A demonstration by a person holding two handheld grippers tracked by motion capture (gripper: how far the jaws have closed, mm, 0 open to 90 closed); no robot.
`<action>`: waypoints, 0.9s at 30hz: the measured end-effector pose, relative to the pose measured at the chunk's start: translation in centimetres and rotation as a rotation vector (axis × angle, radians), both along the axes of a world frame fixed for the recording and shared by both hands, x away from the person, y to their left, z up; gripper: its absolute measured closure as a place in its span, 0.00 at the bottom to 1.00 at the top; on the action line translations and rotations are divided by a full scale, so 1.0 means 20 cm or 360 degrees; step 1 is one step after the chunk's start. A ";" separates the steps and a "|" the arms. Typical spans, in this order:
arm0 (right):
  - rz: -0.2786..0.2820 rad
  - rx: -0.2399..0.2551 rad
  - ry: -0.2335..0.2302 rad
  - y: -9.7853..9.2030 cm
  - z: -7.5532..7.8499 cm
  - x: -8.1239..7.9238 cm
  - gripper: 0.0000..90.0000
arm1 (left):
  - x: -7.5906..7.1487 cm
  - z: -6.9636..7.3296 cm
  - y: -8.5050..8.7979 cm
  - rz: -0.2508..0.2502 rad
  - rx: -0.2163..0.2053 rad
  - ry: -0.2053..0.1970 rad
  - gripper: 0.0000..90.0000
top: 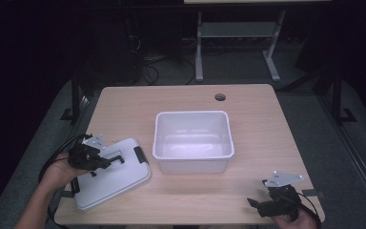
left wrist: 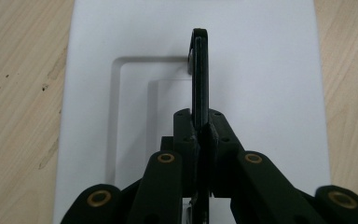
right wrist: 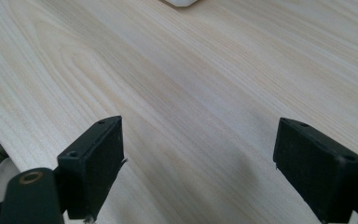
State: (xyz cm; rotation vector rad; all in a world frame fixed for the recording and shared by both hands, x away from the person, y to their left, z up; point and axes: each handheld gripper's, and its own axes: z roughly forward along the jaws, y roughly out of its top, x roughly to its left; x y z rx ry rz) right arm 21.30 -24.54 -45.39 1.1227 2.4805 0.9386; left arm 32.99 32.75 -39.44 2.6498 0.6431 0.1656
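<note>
A white lid [top: 116, 183] lies flat at the table's front left, with a black latch [top: 139, 153] on its right end. Its thin black handle [left wrist: 199, 70] stands up from the recess in the lid's [left wrist: 261, 70] middle. My left gripper [top: 106, 161] comes in from the left, and in the left gripper view it [left wrist: 204, 128] is shut on that handle [top: 117, 158], pads pressed on both sides. A white open box [top: 193, 114] stands in the middle of the table. My right gripper [top: 255, 204] rests at the front right, open [right wrist: 198, 158] over bare wood, nothing between its jaws.
The wooden table [top: 262, 143] has a round cable hole [top: 220, 97] at the back. A corner of the box [right wrist: 182, 2] shows at the top of the right gripper view. Beyond the table stand a desk frame [top: 199, 47] and cables on a dark floor.
</note>
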 end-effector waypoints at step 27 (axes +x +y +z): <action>-0.0001 -0.0001 -0.0004 0.00 0.00 0.00 0.17 | -0.10 0.24 0.01 -0.0077 -0.0015 -0.0083 0.94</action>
